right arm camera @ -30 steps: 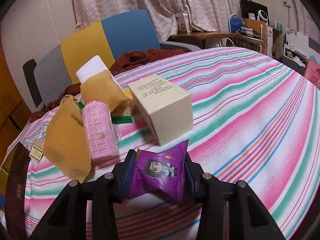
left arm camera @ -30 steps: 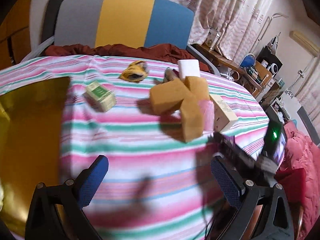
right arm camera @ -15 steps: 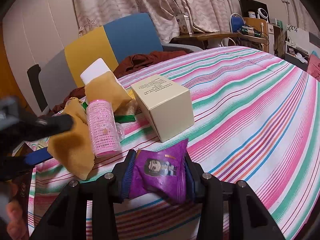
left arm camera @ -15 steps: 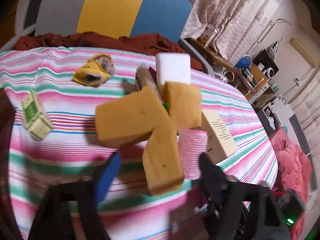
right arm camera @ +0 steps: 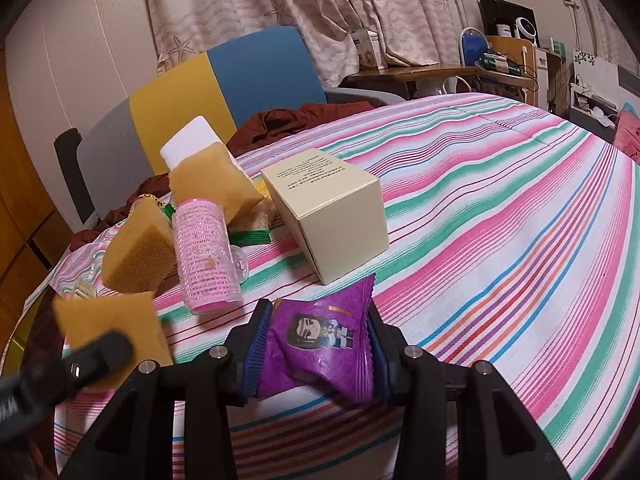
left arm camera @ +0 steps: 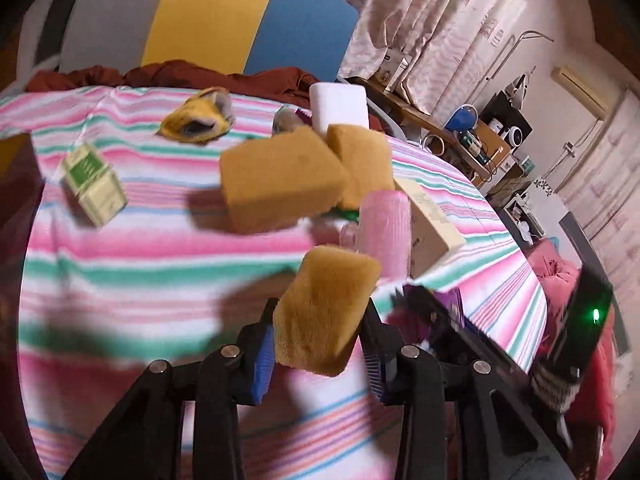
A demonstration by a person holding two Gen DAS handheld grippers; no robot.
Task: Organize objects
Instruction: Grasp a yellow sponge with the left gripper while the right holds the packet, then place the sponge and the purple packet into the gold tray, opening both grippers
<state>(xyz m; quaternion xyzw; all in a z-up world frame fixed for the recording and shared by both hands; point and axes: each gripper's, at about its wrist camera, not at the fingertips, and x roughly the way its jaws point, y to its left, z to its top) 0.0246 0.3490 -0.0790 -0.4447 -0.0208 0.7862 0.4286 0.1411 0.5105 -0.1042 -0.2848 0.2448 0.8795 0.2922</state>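
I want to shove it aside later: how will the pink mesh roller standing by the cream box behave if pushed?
The pink mesh roller stands upright, tall on a narrow base, so a high push would probably tip it. Being cylindrical, it would likely roll afterward. Its open mesh suggests it is light, so the cream box beside it would likely stop it.

You can't read any text here: the cream box (right arm camera: 326, 210) at centre frame carries lines of print too small to make out, and the purple packet (right arm camera: 320, 344) shows only a cartoon figure.
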